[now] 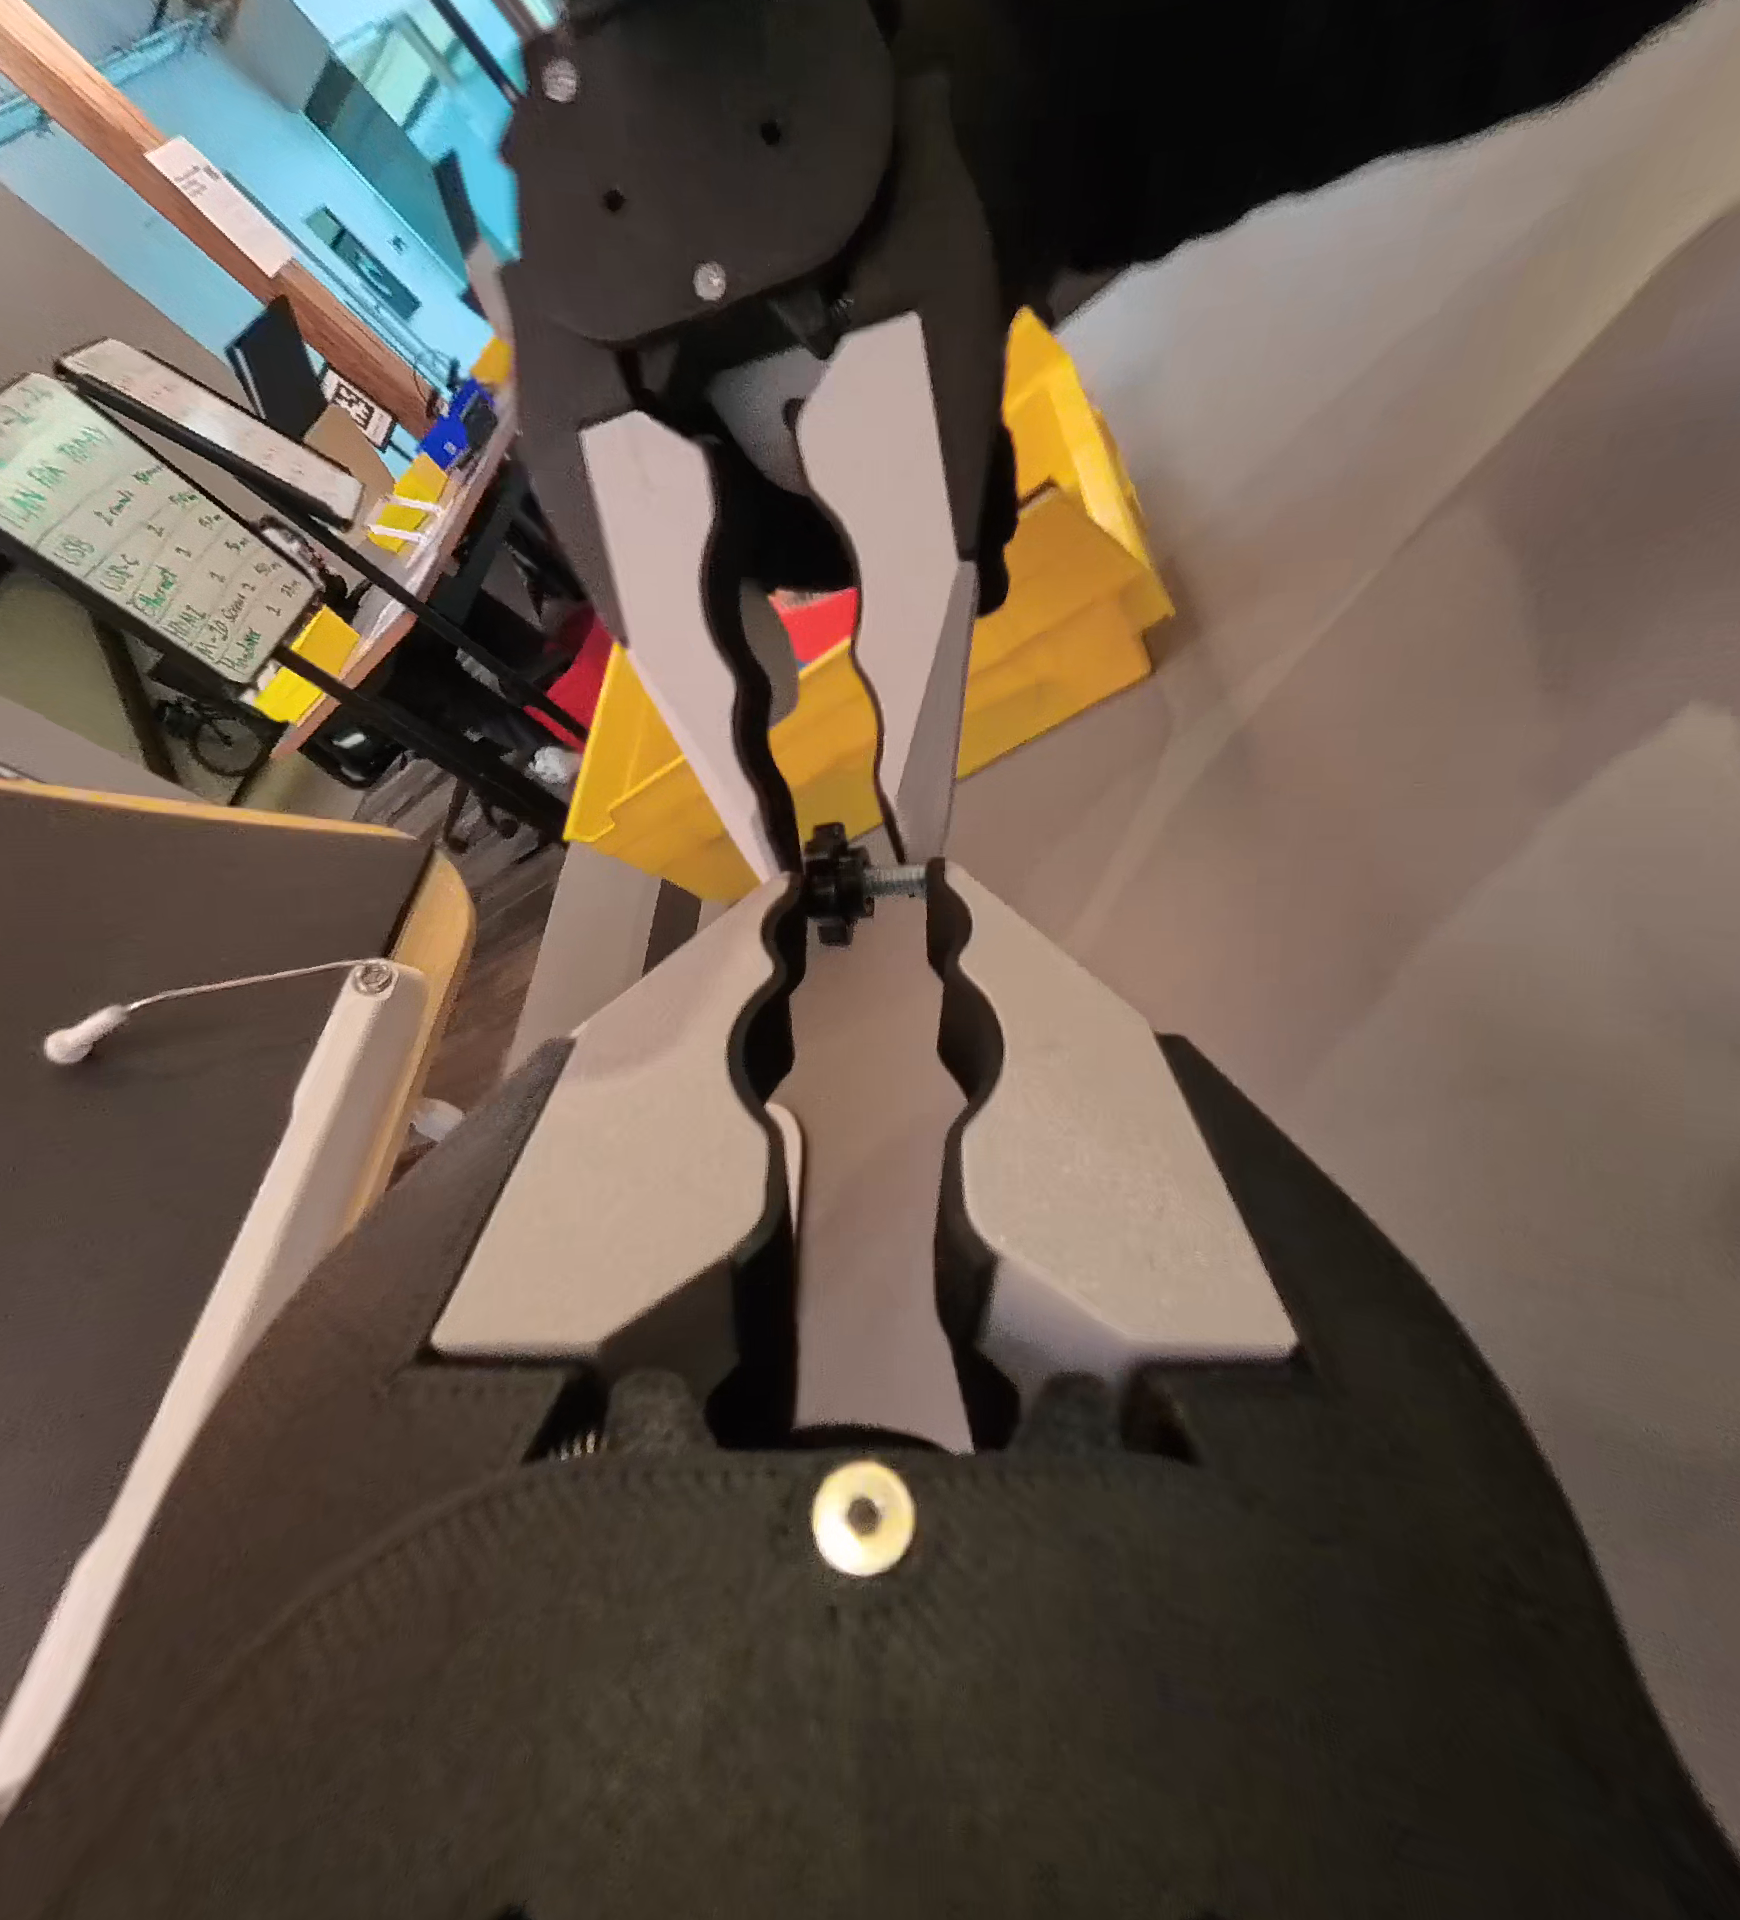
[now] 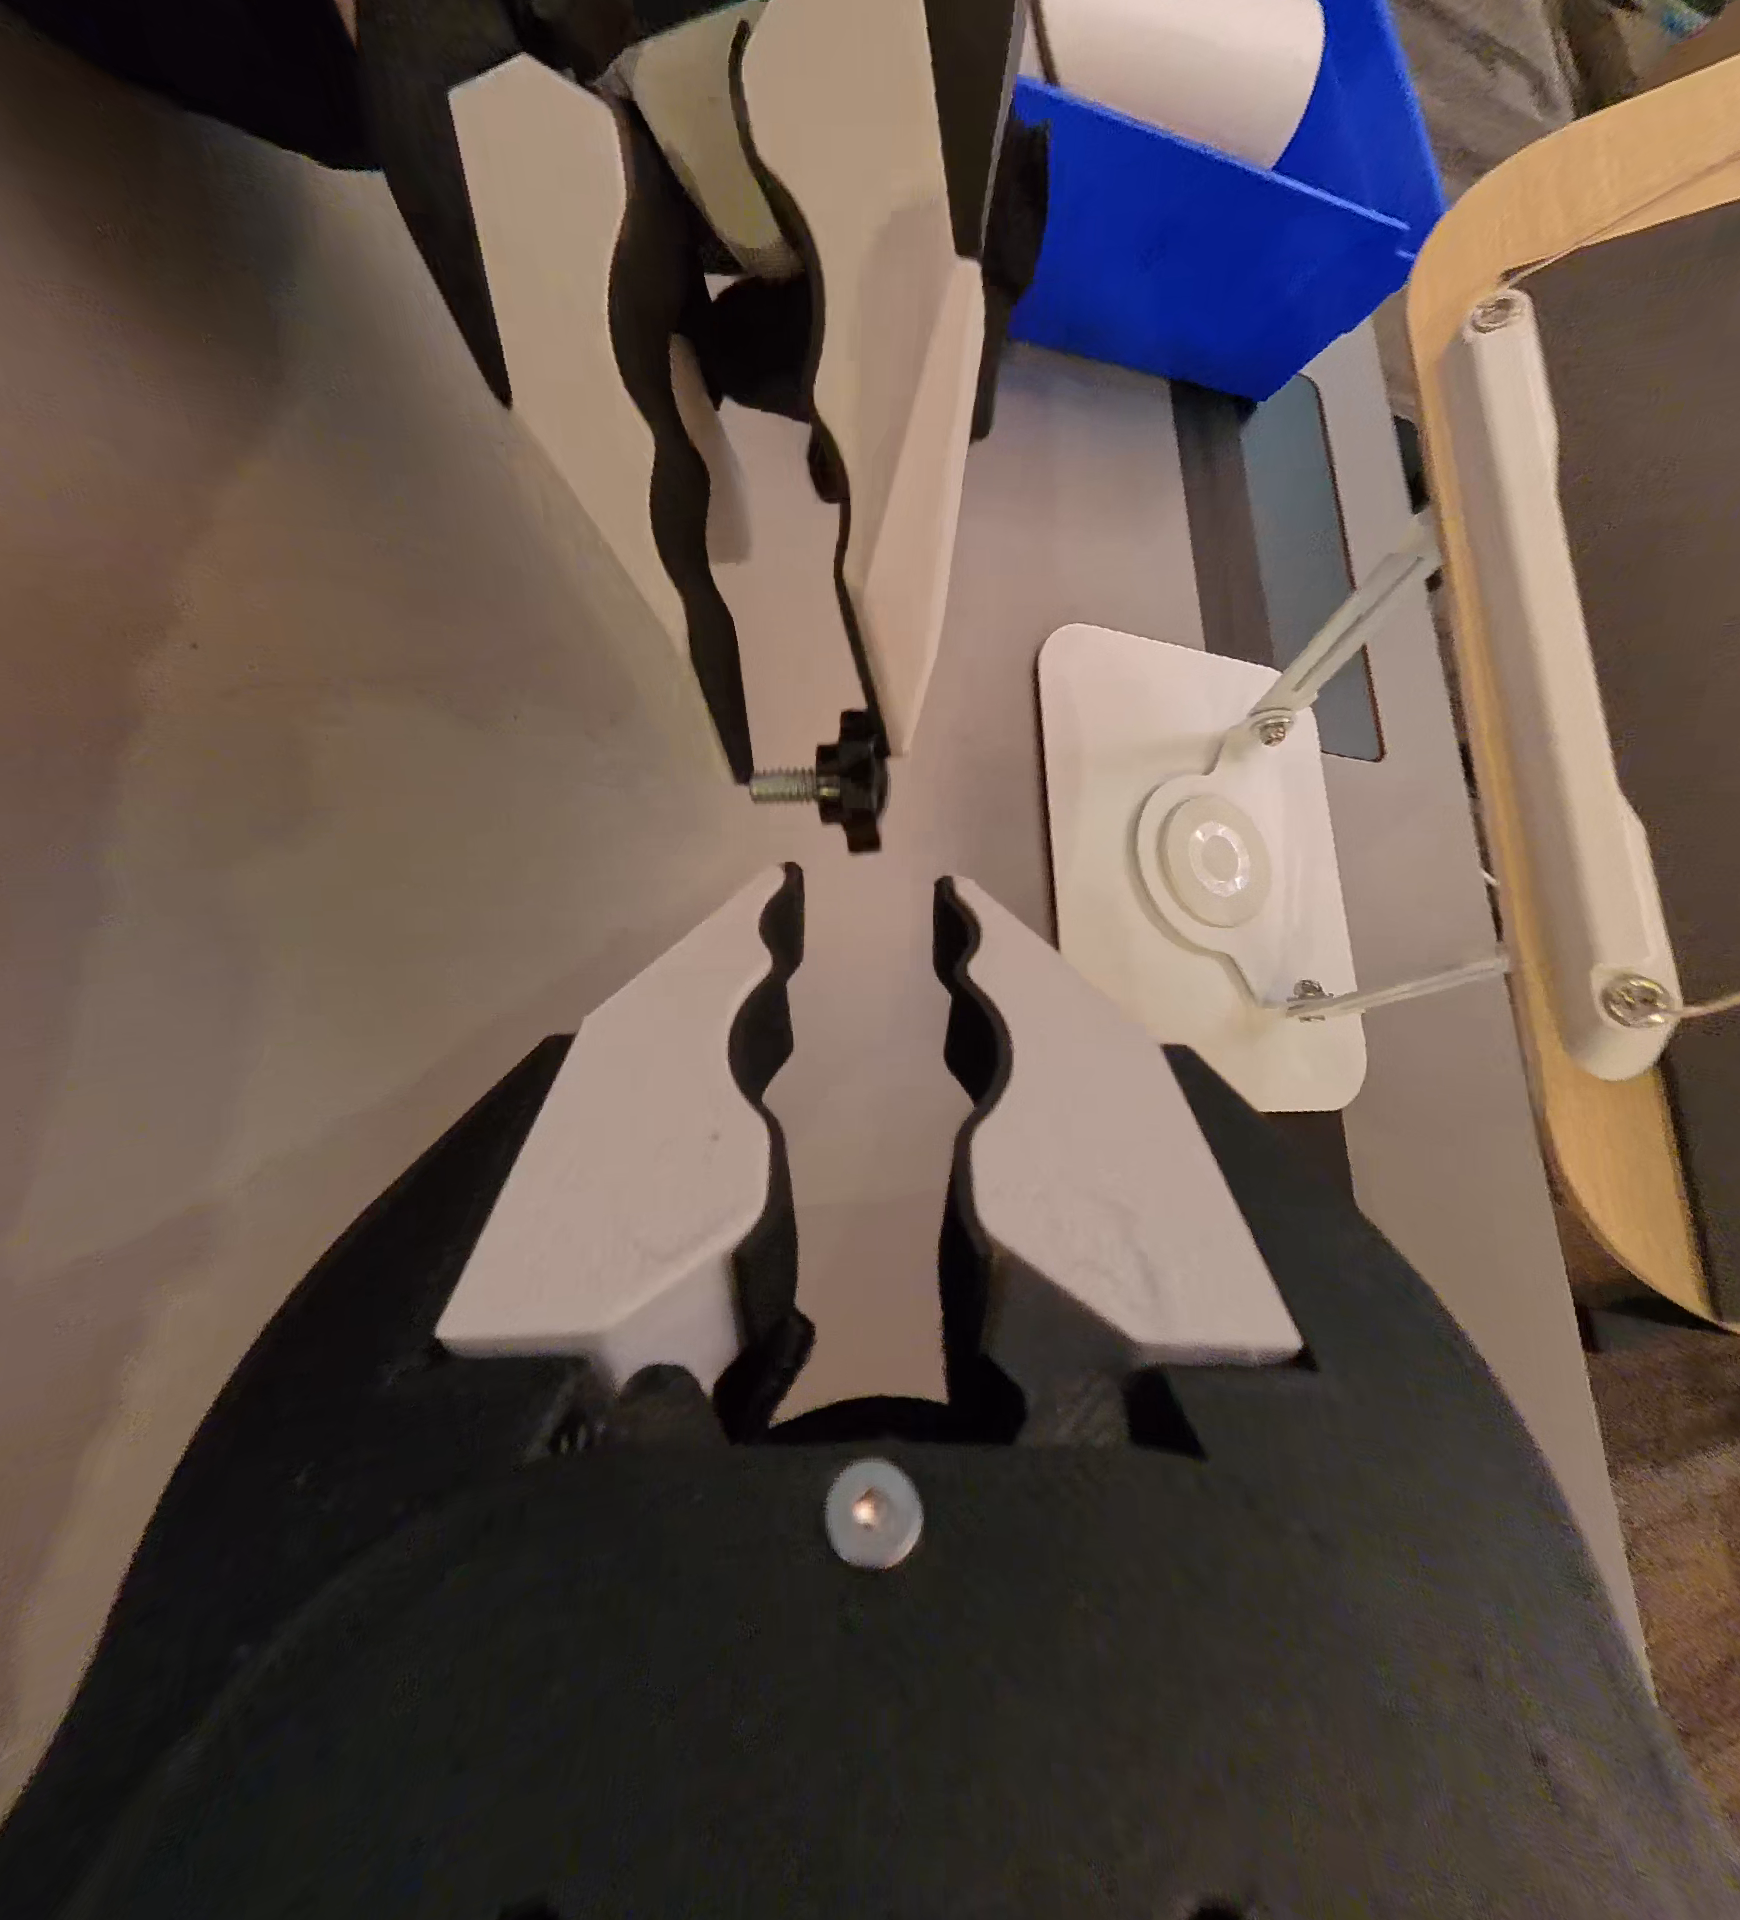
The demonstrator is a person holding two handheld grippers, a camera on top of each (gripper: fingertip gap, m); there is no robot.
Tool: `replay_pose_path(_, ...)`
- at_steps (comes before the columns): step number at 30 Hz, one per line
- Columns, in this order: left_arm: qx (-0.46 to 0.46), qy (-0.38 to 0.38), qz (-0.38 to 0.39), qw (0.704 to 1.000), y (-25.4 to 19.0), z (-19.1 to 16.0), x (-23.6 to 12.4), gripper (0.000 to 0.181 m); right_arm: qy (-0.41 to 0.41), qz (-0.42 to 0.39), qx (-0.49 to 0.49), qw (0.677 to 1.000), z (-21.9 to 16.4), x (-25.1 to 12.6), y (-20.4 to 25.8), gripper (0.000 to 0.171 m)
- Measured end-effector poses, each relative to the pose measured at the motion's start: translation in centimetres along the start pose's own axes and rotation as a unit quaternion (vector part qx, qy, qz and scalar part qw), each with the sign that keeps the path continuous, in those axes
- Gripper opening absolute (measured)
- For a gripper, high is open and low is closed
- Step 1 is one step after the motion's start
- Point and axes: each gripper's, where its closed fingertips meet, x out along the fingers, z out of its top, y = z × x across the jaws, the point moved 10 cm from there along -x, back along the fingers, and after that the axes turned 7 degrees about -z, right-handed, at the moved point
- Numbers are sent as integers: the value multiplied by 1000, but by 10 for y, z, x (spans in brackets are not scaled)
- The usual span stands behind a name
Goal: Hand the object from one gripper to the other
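Note:
A small black star-knob screw (image 1: pixel 833 883) with a short silver thread is pinched end to end between the tips of my left gripper (image 1: pixel 864 878). The knob sits against one fingertip and the thread end against the other. The right gripper (image 1: pixel 845 831) comes in from the top of the left wrist view, jaws apart, with its tips right at the screw. In the right wrist view the screw (image 2: pixel 824 795) hangs in the left gripper (image 2: pixel 814 764) just beyond my right gripper (image 2: pixel 866 878), which is open and empty. Both are above the grey table (image 2: pixel 222 727).
Yellow bins (image 1: pixel 1053 644) and a red bin (image 1: pixel 814 623) stand behind the handover point. A blue bin (image 2: pixel 1209 249) holds a white roll (image 2: pixel 1178 62). A white mount plate (image 2: pixel 1198 862) and a wood-edged dark panel (image 2: pixel 1676 623) are at the right. A whiteboard (image 1: pixel 118 540) stands far left. Left and right tips are no more than a few centimetres apart.

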Motion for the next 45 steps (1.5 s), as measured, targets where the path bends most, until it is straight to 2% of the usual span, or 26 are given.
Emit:
replay_pose_path(5,-131,-129,-6,983,22,-7,-21,21,-44,-39,27,998,2,-16,-3,31)
replay_pose_path(9,-241,-247,-18,938,41,-18,-39,21,-134,-75,68,986,9,-31,-2,37)
replay_pose_path(11,-291,-294,-31,910,47,-23,-45,21,-174,-123,68,975,13,-36,-1,42)
replay_pose_path(13,-346,-340,-59,872,52,-27,-48,21,-178,-187,23,966,18,-37,5,43)
replay_pose_path(16,-426,-379,-119,813,55,-34,-43,20,-138,-272,-105,946,31,-32,21,41)
replay_pose_path(18,-457,-378,-147,792,54,-38,-36,21,-105,-309,-177,929,39,-28,28,41)
replay_pose_path(20,-471,-372,-168,782,51,-40,-30,20,-90,-319,-215,919,44,-25,33,38)
replay_pose_path(24,-465,-374,-177,783,46,-40,-23,21,-126,-268,-132,946,43,-23,26,36)
replay_pose_path(27,-465,-371,-185,782,44,-37,-20,21,-133,-284,-134,940,40,-24,25,32)
replay_pose_path(30,-474,-375,-192,774,44,-38,-20,21,-100,-320,-231,914,44,-21,35,33)
replay_pose_path(35,-498,-369,-225,752,45,-42,-17,20,-22,-349,-416,840,42,-10,47,42)
replay_pose_path(38,-499,-357,-240,752,43,-42,-14,20,-9,-353,-459,815,41,-11,50,42)
replay_pose_path(45,-510,-343,-295,731,35,-39,-9,20,7,-353,-532,770,40,-13,59,41)
